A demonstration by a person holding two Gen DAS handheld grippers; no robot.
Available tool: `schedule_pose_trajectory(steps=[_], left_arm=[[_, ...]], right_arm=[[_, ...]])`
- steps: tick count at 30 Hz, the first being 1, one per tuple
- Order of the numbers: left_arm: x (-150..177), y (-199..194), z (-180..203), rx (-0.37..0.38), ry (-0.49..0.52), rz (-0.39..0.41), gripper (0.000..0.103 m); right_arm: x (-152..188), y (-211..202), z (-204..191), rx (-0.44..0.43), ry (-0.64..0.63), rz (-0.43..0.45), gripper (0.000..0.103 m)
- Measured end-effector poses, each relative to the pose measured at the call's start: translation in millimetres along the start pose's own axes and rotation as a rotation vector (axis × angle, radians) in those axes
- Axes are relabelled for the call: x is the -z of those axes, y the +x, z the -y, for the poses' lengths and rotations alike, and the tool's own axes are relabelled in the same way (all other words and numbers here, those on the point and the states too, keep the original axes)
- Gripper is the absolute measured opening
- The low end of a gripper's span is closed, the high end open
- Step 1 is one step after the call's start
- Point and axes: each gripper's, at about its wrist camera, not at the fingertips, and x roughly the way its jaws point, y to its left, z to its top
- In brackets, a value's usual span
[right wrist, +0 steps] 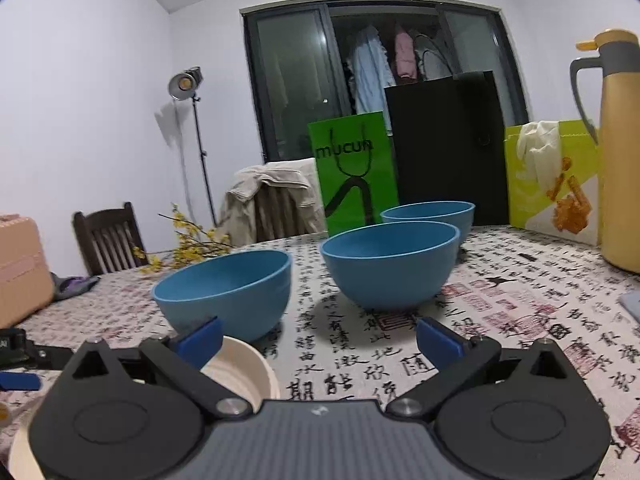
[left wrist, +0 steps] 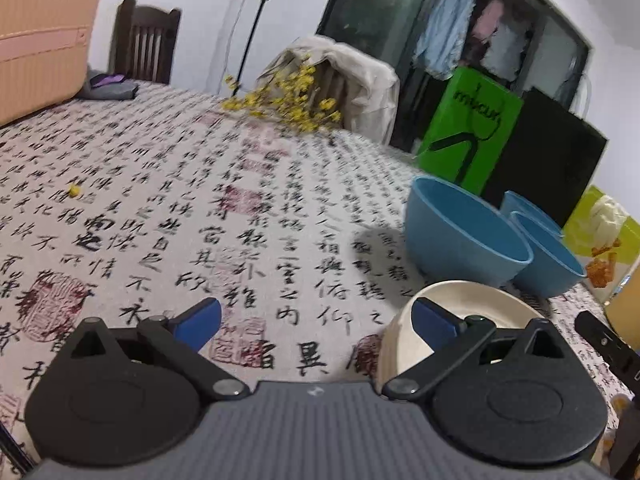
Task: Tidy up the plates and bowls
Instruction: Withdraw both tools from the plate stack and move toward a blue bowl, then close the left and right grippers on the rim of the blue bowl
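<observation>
Three blue bowls (right wrist: 390, 264) stand on the calligraphy tablecloth (right wrist: 520, 312) in front of the green bag (right wrist: 354, 172); a cream plate (right wrist: 244, 372) sits nearer. Left gripper (left wrist: 316, 320) and right gripper (right wrist: 318, 340) are both spread, holding nothing.

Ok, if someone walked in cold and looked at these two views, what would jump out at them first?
Probably the three blue bowls standing upright and empty on the calligraphy-print tablecloth, set in a loose row running back toward the bright green bag. After that, the cream plate just ahead of the open left hand-held gripper, and the tall yellow thermos at the far right.
</observation>
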Motion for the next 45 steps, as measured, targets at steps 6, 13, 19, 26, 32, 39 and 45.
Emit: schedule_pose_trajectory(steps=[6,13,19,26,32,39,45], left_arm=[[-21,-14,0,0.031,-0.033,-0.034,0.103],[-62,-29,32,0.095,0.043,-0.001,0.103],[-93,-24,68,0.130,0.111,0.028,0.103],[-121,-10,95,0.134,0.104,0.018,0.103],[-145,15,107,0.128,0.065,-0.064,0.103],[-162,44,119,0.186,-0.004,-0.120,0.103],[-157,71,101,0.208,-0.075,-0.143,0.103]], right_arm=[[-8,-2,-14,-0.020,-0.054,-0.032,0.103],[-48,-5,-22,-0.091,-0.001,-0.029,0.103],[-71,2,-18,-0.077,0.058,-0.037,0.103],[-86,16,-4,-0.071,0.120,-0.090,0.103],[-97,36,6,-0.043,0.175,-0.145,0.103],[-101,51,20,0.036,0.208,-0.166,0.103],[-101,63,23,0.092,0.192,-0.200,0.103]])
